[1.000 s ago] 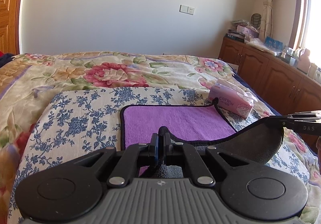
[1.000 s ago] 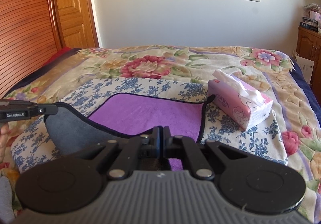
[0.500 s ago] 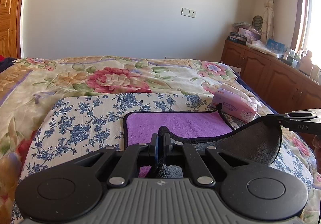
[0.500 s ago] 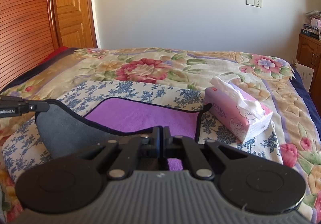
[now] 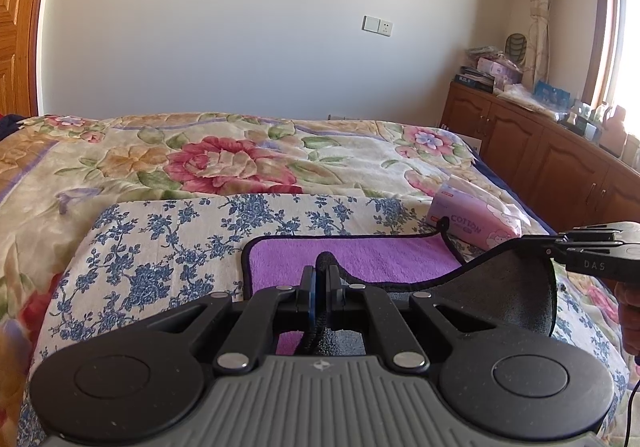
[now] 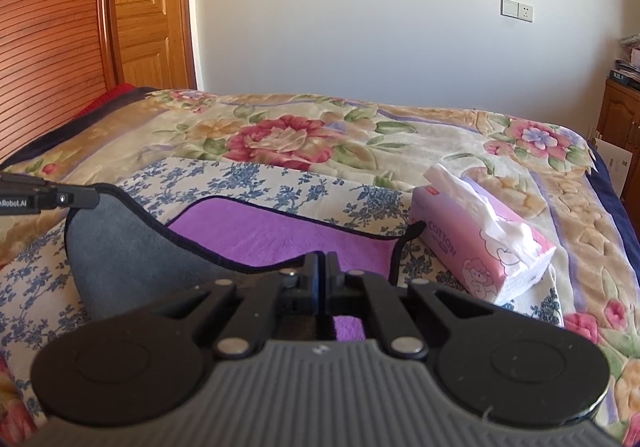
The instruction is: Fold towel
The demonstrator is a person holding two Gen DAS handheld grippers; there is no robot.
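The towel point(image 5: 360, 255), purple on one face and grey on the other with a dark hem, lies on a blue-flowered cloth point(image 5: 160, 247) spread over the bed point(image 5: 200, 151). Its far half rests flat, purple side up; its near edge is lifted clear of the cloth, grey underside showing, and sags in a curve between the two grippers.

The left gripper point(image 5: 321, 271) has its fingers pressed together on the near left corner, with hem bunched between them. The right gripper point(image 6: 322, 267) is likewise clamped on the near right corner (the cloth between its fingers shows only as a dark sliver, but the hem runs straight into them). Each wrist view also catches the other gripper out to the side, pinching its corner.

This looks like the first fold in hand: near edge raised, not yet carried over. The next move seems to call for both grippers travelling forward together at even height, laying the near hem onto the far hem so the corners meet, then parting the fingers only once the cloth is down.

A tissue pack point(image 6: 480, 247) sits just beside the towel's far right corner, where the hanging loop point(image 6: 404, 247) curls toward it; the right gripper should set down short of it.
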